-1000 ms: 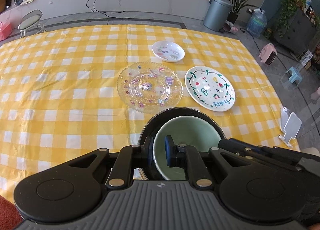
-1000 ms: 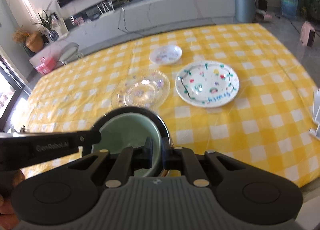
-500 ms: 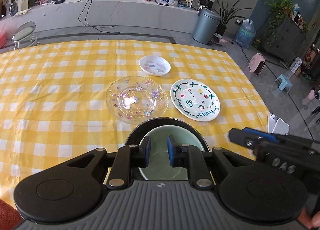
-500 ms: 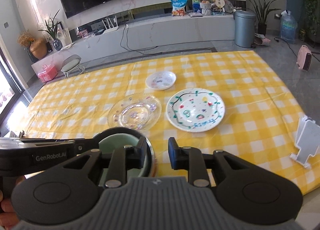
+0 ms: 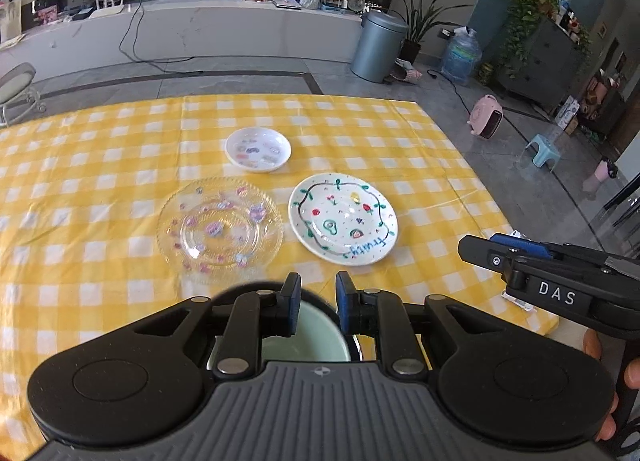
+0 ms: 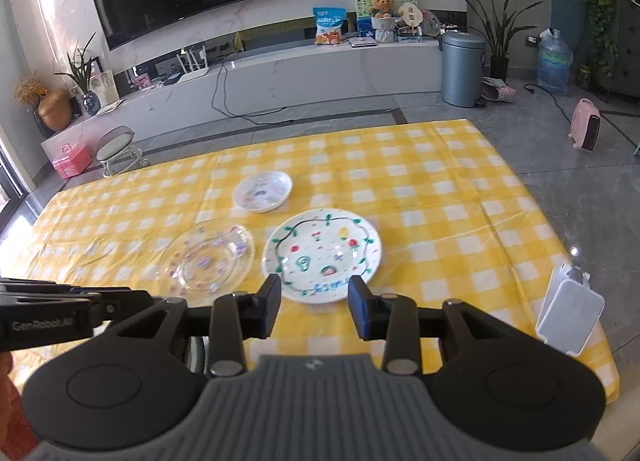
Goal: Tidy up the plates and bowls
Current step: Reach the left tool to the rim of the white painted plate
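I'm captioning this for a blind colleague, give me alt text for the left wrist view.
The left gripper, jaws open and empty, hovers above a pale green bowl nested in a dark bowl on a yellow checked tablecloth. Beyond lie a clear glass plate, a fruit-painted white plate and a small white dish.

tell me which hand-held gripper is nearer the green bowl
Left. The left hand-held gripper sits directly over the green bowl, open; the right hand-held gripper is off to the bowl's right, open.
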Tool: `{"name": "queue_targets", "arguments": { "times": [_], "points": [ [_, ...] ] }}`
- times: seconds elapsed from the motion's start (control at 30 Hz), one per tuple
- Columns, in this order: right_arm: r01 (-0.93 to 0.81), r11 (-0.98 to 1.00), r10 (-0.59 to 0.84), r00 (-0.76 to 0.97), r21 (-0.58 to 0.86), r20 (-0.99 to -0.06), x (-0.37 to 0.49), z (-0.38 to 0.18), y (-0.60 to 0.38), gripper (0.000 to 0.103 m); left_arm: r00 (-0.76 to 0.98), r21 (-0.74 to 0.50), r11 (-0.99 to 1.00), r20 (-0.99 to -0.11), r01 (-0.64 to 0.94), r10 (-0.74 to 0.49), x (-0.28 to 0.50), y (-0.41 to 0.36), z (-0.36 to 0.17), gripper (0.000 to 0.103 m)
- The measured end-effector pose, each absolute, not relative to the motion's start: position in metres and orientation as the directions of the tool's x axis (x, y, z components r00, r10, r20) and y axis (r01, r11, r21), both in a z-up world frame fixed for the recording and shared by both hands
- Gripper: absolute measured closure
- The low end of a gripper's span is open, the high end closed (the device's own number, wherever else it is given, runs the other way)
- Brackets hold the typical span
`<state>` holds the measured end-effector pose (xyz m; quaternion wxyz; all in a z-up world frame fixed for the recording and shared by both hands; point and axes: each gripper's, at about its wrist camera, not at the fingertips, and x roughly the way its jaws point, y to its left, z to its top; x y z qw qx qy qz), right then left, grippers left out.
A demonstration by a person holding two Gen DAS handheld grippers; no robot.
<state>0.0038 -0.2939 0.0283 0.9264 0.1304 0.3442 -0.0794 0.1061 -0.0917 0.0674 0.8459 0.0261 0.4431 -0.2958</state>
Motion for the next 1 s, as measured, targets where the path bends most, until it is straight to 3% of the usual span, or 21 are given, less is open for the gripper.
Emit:
{"name": "queue_targets", "arguments": {
  "times": [0.57, 0.67, 0.8, 1.0],
  "points": [
    [0.284, 0.904, -0.002, 0.752, 0.321, -0.659, 0.066, -0.004, -0.346, 0.058, 0.35, -0.252, 0.798, -0.797, 0.547, -0.491, 0.183, -0.14, 0.066, 0.081],
    [0.295, 0.9, -0.014, 0.757, 0.321, -0.654, 0.079, -0.012, -0.351, 0.058, 0.34, -0.233, 0.794, -0.81, 0.561, -0.478, 0.197, -0.147, 0.059, 0.081],
    [0.297, 0.904, -0.052, 0.791, 0.309, -0.61, 0.089, -0.025, -0.358, 0.048, 0.33, -0.209, 0.78, -0.819, 0.59, -0.469, 0.212, -0.159, 0.052, 0.081],
    [0.37, 0.858, -0.068, 0.77, 0.357, -0.634, 0.103, -0.053, -0.385, 0.048, 0.303, -0.212, 0.752, -0.822, 0.624, -0.483, 0.235, -0.176, 0.036, 0.078]
  ]
}}
